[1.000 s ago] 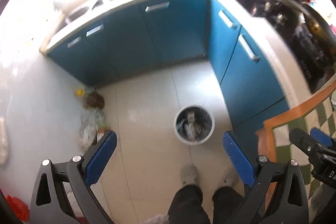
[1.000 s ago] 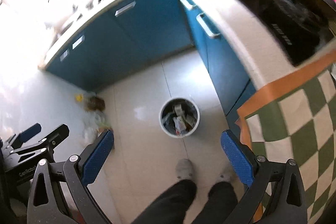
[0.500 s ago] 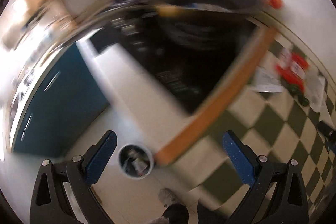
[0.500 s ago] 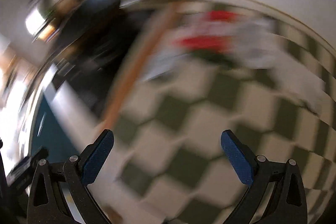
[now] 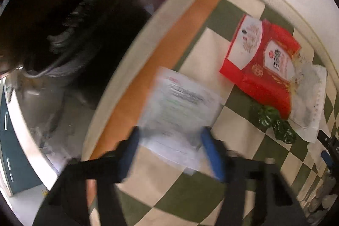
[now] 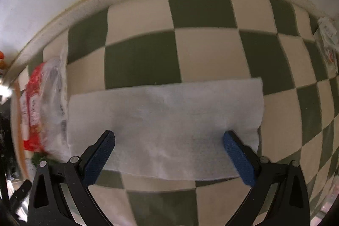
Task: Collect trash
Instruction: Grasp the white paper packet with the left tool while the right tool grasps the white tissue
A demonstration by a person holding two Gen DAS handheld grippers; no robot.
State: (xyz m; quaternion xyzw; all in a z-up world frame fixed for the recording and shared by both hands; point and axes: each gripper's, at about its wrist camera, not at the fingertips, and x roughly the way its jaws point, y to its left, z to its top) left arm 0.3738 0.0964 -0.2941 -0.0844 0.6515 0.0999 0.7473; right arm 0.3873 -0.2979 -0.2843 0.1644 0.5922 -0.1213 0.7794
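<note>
Left hand-held gripper (image 5: 169, 149) spread wide over printed paper sheet (image 5: 180, 111) lying on checkered desk (image 5: 211, 50), gripping nothing. Red packet (image 5: 260, 69) and green wrapper (image 5: 273, 122) lay just beside, to right. Right hand-held gripper (image 6: 169, 154) also wide open, empty, above white tissue sheet (image 6: 165, 126) flat on desk

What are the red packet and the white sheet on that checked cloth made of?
The red printed packet looks like glossy plastic film: it shines and its torn end is clear and crinkled. The white rectangular sheet looks like soft matte tissue or nonwoven cloth, with a fuzzy surface; which one is unclear.
</note>
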